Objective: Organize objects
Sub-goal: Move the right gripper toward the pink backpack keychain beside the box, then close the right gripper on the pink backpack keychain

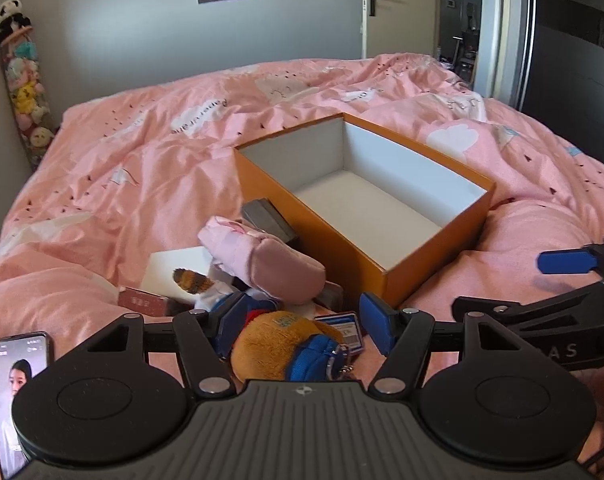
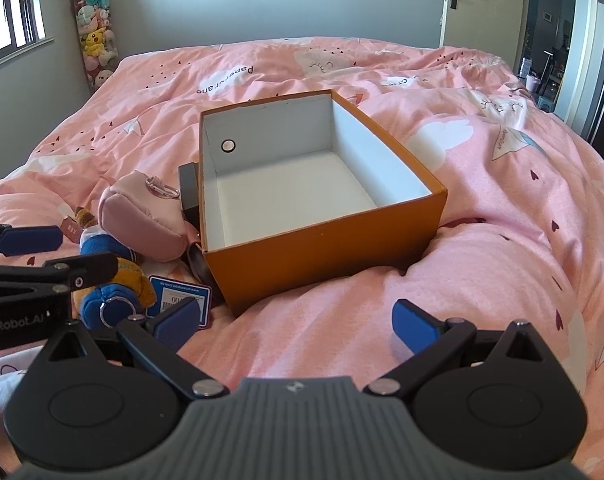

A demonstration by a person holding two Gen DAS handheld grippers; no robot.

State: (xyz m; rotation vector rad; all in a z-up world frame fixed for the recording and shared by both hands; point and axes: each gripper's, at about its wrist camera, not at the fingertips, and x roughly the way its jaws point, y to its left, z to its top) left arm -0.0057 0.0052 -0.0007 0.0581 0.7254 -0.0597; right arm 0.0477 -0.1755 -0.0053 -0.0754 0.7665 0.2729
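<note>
An open orange box [image 1: 434,268] [image 2: 326,256] with a white, empty inside sits on the pink bed. Left of it lies a pile: a pink pouch [image 1: 262,256] [image 2: 142,220], a brown plush toy in blue clothes [image 1: 278,348] [image 2: 114,280], a blue-framed card [image 1: 344,330] [image 2: 178,300], a dark grey box [image 1: 266,218] [image 2: 188,188] and a white box [image 1: 178,270]. My left gripper [image 1: 306,326] is open, its fingers on either side of the plush toy. My right gripper [image 2: 298,326] is open and empty above the duvet in front of the orange box.
A phone [image 1: 18,392] with a lit screen lies at the near left. A small red box [image 1: 142,302] lies beside the white box. A hanging column of plush toys [image 2: 92,40] stands in the far left corner. A door [image 2: 478,4] is at the far right.
</note>
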